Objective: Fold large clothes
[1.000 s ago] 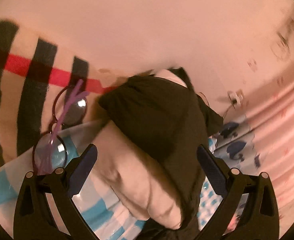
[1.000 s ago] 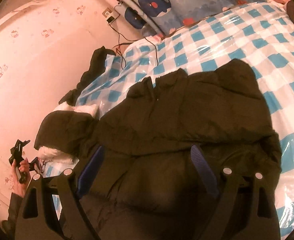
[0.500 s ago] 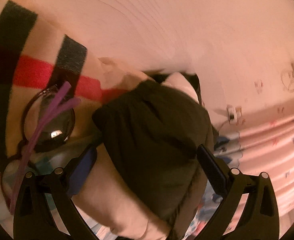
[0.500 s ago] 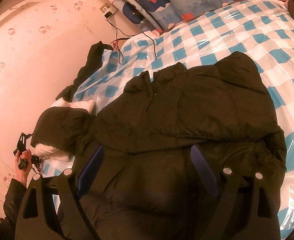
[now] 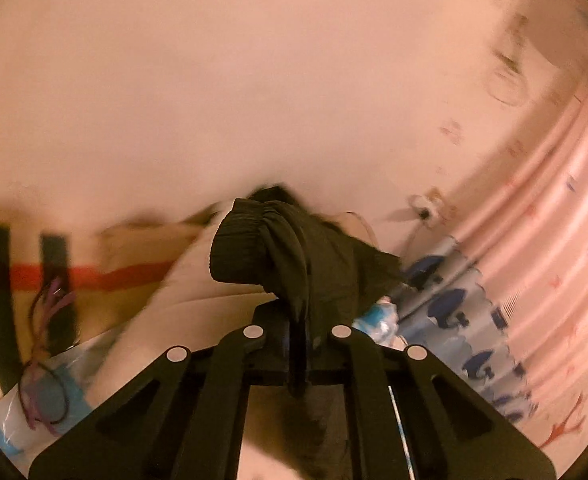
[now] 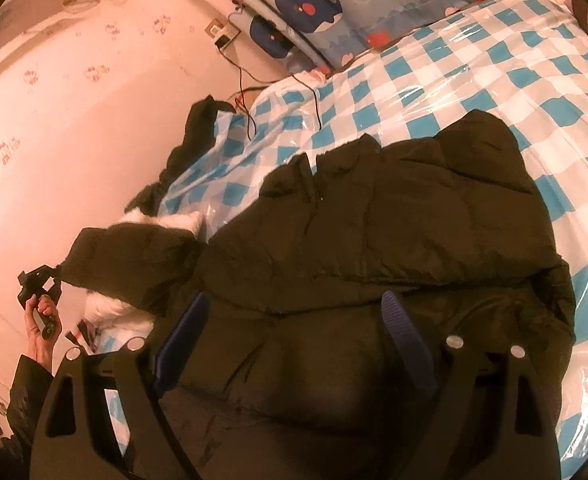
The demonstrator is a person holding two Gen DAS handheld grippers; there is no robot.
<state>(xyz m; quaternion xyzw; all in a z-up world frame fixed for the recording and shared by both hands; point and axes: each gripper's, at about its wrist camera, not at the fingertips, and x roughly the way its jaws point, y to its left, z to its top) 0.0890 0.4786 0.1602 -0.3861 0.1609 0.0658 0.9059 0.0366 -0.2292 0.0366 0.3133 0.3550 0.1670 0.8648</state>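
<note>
A large dark puffer jacket [image 6: 394, 220] lies spread on the blue-and-white checked bed cover [image 6: 494, 60]. Its hood [image 6: 125, 260], lined with white fur, points left toward the wall. At the far left a hand holds my left gripper [image 6: 39, 280] at the hood's edge. In the left wrist view my left gripper [image 5: 298, 340] has its jaws closing tight, with a fold of the dark hood fabric [image 5: 285, 248] pinched between them and lifted; the cream lining [image 5: 197, 280] hangs beside it. My right gripper [image 6: 291, 324] hovers open over the jacket's lower body and holds nothing.
Glasses with purple arms [image 5: 41, 360] lie beside a plaid cushion [image 5: 13, 272] left of the hood. The pink wall [image 6: 73, 140] runs close along the bed's left side. A socket [image 6: 221, 36] with trailing cables and a whale-print cloth [image 6: 314, 8] are at the far end.
My left gripper has gone from wide open around the hood to shut on its fabric, and it has risen with the fold. The right gripper has stayed where it was.
</note>
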